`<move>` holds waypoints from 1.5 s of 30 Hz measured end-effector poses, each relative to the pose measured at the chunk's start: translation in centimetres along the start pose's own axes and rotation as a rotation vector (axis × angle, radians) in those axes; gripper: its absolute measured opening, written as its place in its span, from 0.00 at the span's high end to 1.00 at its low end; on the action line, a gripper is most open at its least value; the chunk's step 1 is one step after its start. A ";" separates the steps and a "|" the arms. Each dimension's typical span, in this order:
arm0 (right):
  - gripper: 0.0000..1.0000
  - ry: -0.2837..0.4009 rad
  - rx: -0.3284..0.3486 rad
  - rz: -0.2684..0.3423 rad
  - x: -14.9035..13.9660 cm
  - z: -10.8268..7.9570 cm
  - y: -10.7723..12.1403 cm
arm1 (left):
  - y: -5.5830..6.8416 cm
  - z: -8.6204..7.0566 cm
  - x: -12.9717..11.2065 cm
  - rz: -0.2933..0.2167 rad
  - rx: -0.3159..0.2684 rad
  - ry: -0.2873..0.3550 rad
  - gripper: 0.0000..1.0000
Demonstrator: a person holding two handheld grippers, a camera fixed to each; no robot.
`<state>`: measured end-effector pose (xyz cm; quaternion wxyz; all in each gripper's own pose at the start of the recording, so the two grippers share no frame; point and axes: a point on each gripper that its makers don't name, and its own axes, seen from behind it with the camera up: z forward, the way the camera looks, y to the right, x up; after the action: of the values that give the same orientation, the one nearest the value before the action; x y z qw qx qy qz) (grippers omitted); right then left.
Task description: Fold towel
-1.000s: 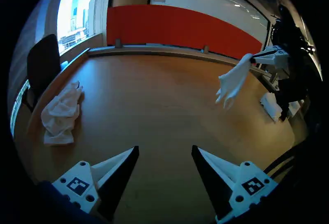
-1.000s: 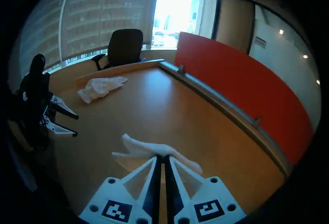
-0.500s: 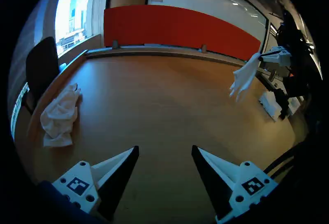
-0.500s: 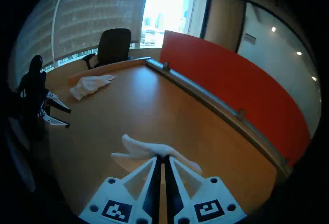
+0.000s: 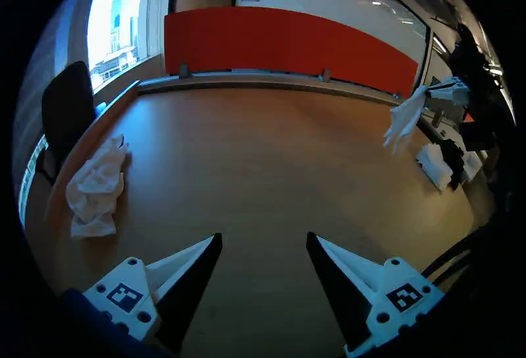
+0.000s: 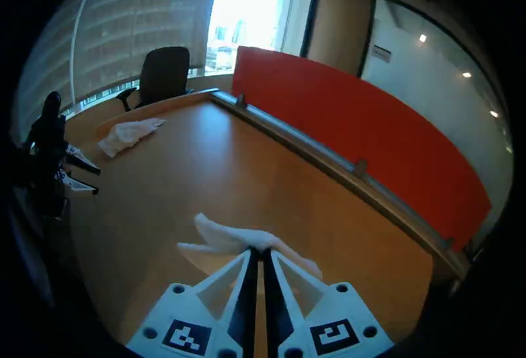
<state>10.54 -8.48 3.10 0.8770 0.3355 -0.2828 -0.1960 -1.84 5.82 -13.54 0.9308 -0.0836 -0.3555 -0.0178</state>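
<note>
My right gripper point(image 6: 261, 256) is shut on a white towel point(image 6: 244, 239), which hangs above the wooden table point(image 6: 217, 174). In the left gripper view that towel point(image 5: 404, 118) dangles from the right gripper point(image 5: 427, 97) at the far right, above the table's right edge. My left gripper point(image 5: 263, 243) is open over the near part of the table point(image 5: 263, 160), with nothing between its fingers. It appears small at the left of the right gripper view, as the left gripper point(image 6: 89, 180) held by a dark-sleeved hand.
A crumpled white towel point(image 5: 95, 187) lies near the table's left edge, also seen as the crumpled towel point(image 6: 128, 134) in the right gripper view. Folded white cloth point(image 5: 435, 164) sits at the right edge. A red divider point(image 5: 289, 45) lines the far side; a black chair point(image 5: 66, 104) stands left.
The right gripper has carried the hanging towel farther right, toward the table's right edge. The left gripper has stayed open and almost still.
</note>
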 end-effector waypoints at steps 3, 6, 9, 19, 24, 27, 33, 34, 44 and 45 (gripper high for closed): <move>0.95 -0.009 -0.017 0.003 -0.8 -0.7 1.4 | 0.2 0.0 0.0 0.002 0.003 0.000 0.05; 0.95 -0.017 -0.035 0.009 -1.5 -1.4 2.8 | 0.5 0.0 -0.1 0.002 0.001 -0.004 0.05; 0.95 -0.022 -0.054 0.015 -2.2 -1.9 4.1 | 0.6 0.1 -0.2 0.006 0.002 -0.009 0.05; 0.95 -0.042 -0.095 0.032 -4.0 -3.5 7.9 | 0.7 0.4 -0.1 0.011 0.015 -0.013 0.05; 0.95 -0.053 -0.113 0.041 -5.0 -4.2 9.8 | 0.5 0.4 0.1 0.009 0.025 -0.012 0.05; 0.95 -0.065 -0.126 0.045 -5.6 -4.8 11.2 | 0.4 0.5 0.3 0.008 0.030 -0.012 0.05; 0.95 -0.079 -0.159 0.061 -6.6 -6.0 13.9 | 0.3 0.6 0.4 0.007 0.039 -0.015 0.05; 0.95 -0.081 -0.165 0.065 -6.8 -6.2 14.4 | 0.3 0.6 0.4 0.007 0.040 -0.016 0.05; 0.95 -0.111 -0.205 0.084 -8.8 -7.7 18.0 | 0.2 0.7 0.8 0.009 0.052 -0.019 0.05; 0.95 -0.115 -0.208 0.084 -9.0 -7.9 18.3 | 0.2 0.7 0.8 0.009 0.053 -0.020 0.05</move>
<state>11.44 12.83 7.74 0.8969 0.2186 -0.3246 -0.2061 -1.71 6.14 -12.50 0.9292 -0.0607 -0.3646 -0.0034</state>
